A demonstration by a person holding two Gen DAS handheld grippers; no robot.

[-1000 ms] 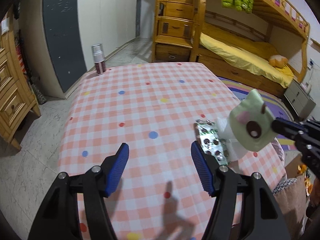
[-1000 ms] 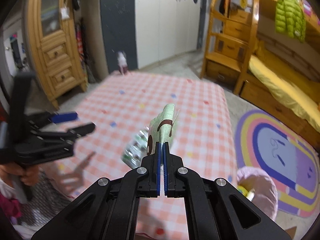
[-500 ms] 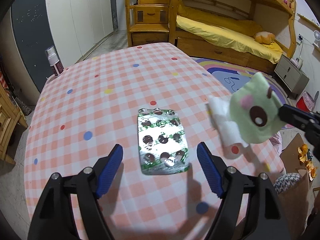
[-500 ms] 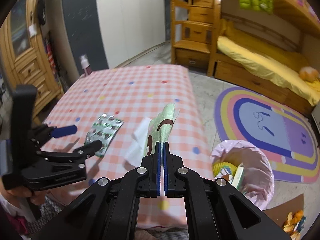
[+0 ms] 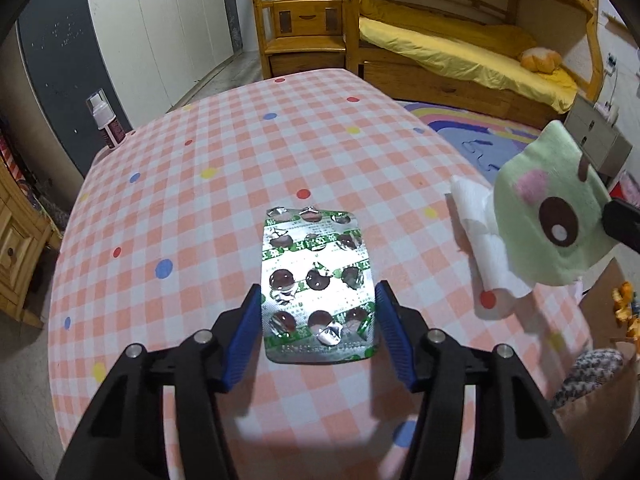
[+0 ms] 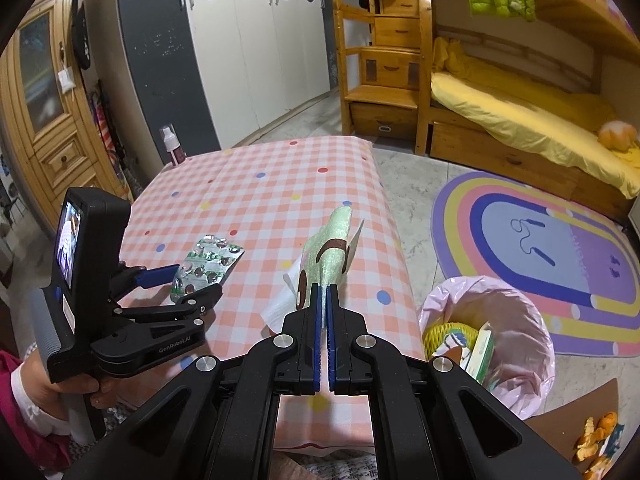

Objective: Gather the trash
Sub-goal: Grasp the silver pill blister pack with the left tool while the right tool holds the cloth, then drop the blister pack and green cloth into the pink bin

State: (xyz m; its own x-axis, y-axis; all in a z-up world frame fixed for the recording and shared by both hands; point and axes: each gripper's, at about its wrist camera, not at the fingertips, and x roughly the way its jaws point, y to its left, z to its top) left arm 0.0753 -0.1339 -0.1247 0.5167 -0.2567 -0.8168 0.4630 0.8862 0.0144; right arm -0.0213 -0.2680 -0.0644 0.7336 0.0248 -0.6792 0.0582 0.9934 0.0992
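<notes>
A used silver-and-green blister pack [image 5: 316, 284] lies on the pink checked table [image 5: 240, 152]. My left gripper [image 5: 318, 312] has its blue pads on either side of the pack's near end, touching or nearly touching its edges. The pack also shows in the right wrist view [image 6: 206, 260]. My right gripper [image 6: 323, 300] is shut on a green cartoon-face wrapper [image 6: 326, 252] with white tissue [image 6: 286, 300] hanging from it, held above the table's right edge; the wrapper also shows in the left wrist view [image 5: 548, 216].
A bin with a pink bag [image 6: 492, 340] holding trash stands on the floor right of the table. A spray bottle [image 5: 105, 122] stands at the table's far left corner. Orange peels [image 6: 596, 436] lie on cardboard. A rainbow rug, bunk bed and wooden cabinets surround the table.
My left gripper moved forward to the blister pack and narrowed around it. My right gripper carried the wrapper and tissue rightwards to the table's right edge, near the bin.
</notes>
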